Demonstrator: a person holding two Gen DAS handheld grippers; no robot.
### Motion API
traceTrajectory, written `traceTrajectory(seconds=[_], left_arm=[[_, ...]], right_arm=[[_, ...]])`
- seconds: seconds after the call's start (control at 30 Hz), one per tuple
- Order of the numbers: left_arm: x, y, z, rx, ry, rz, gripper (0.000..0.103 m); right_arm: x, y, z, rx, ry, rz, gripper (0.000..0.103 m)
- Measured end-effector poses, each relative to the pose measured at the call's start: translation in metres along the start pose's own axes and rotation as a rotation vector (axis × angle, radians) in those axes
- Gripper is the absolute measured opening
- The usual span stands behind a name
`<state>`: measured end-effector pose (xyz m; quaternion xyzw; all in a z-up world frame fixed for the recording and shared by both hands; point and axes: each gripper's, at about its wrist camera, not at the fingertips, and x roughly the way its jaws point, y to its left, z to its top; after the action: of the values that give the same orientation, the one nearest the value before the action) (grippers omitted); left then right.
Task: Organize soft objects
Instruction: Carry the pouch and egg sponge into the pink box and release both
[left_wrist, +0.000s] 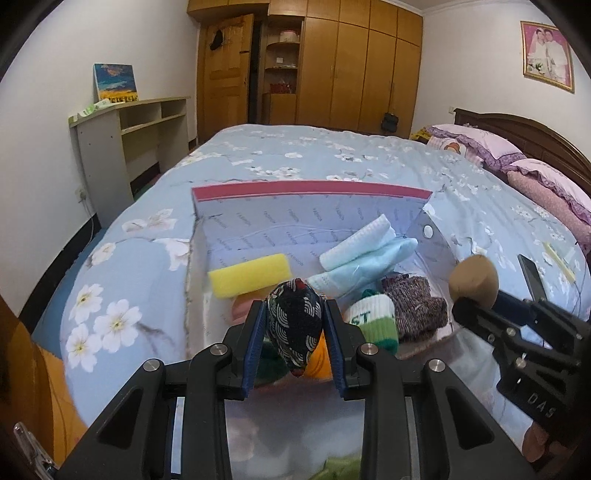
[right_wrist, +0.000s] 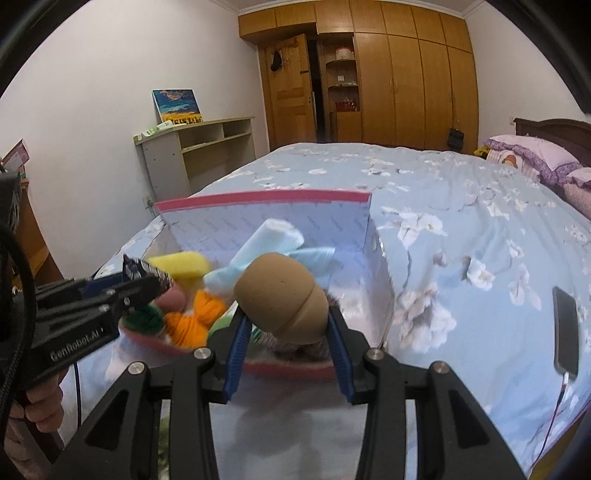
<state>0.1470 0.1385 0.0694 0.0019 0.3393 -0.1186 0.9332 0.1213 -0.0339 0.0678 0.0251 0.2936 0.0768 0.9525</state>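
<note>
Lengthwise, patterned beanbag (left_wrist: 293, 326) points along left gripper (left_wrist: 295, 332), pinched.

Even indoor light, soft shadows; heavy fisheye warp, dark corners; near stuff blurry.

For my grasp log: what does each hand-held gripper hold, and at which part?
The left hand-held gripper clamps the black patterned beanbag across its middle. The right hand-held gripper pinches the tan makeup sponge at its wide lower end.
</note>
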Motion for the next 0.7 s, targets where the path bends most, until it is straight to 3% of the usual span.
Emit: traceTrajectory(seconds=[0.7], left_arm=[[0.061,0.001,0.007,-0.025,0.070,0.024,0.032]], right_arm=[[0.071,-0.029,0.025,-0.011,0.040,-0.062,0.044]])
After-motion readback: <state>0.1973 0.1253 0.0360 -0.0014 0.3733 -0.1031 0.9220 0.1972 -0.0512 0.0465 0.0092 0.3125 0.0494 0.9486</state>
